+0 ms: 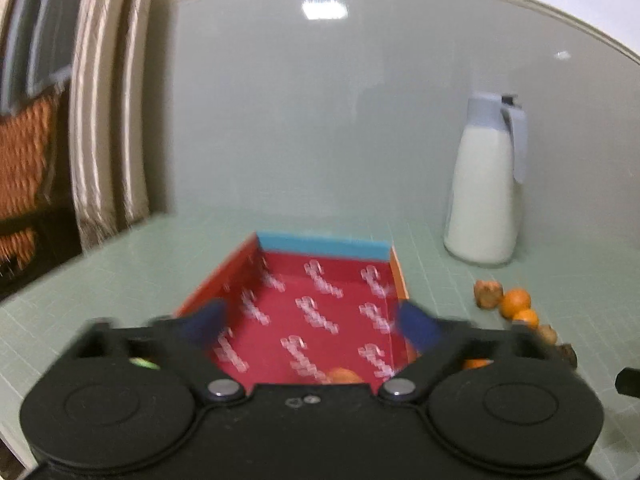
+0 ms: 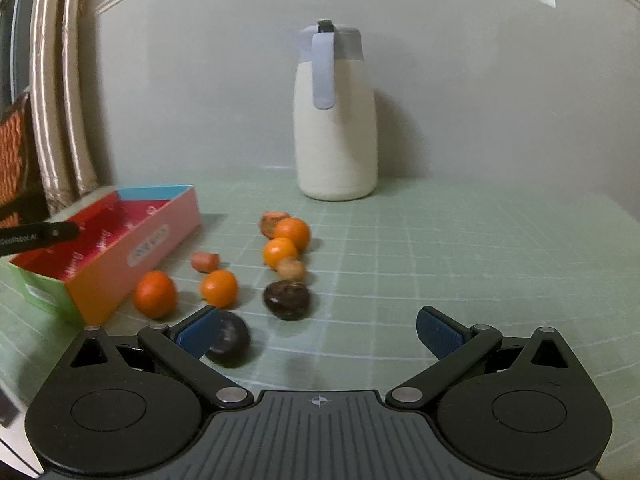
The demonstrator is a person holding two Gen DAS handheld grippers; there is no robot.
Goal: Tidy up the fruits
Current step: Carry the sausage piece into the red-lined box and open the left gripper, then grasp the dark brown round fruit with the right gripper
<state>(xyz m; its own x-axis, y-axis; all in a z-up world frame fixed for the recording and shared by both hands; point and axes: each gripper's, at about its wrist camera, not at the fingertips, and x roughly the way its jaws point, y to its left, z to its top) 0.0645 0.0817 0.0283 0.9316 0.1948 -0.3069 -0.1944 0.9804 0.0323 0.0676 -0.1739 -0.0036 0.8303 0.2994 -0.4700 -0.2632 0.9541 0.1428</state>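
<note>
A colourful open box [image 1: 320, 304] with a red patterned inside lies on the green mat; it also shows in the right wrist view [image 2: 120, 248] at the left. My left gripper [image 1: 316, 324] is open and empty above the box, and one orange [image 1: 344, 376] lies inside near its front. My right gripper [image 2: 316, 332] is open and empty, low over the mat. In front of it lie several oranges [image 2: 218, 288], dark brown fruits [image 2: 286, 299] and small tan ones [image 2: 291, 269]. One dark fruit [image 2: 232, 340] touches its left fingertip [image 2: 198, 336].
A white jug with a grey lid [image 2: 335, 120] stands at the back against the wall, also in the left wrist view [image 1: 486, 184]. Curtains [image 1: 104, 120] hang at the left. Loose fruits [image 1: 516, 302] lie right of the box.
</note>
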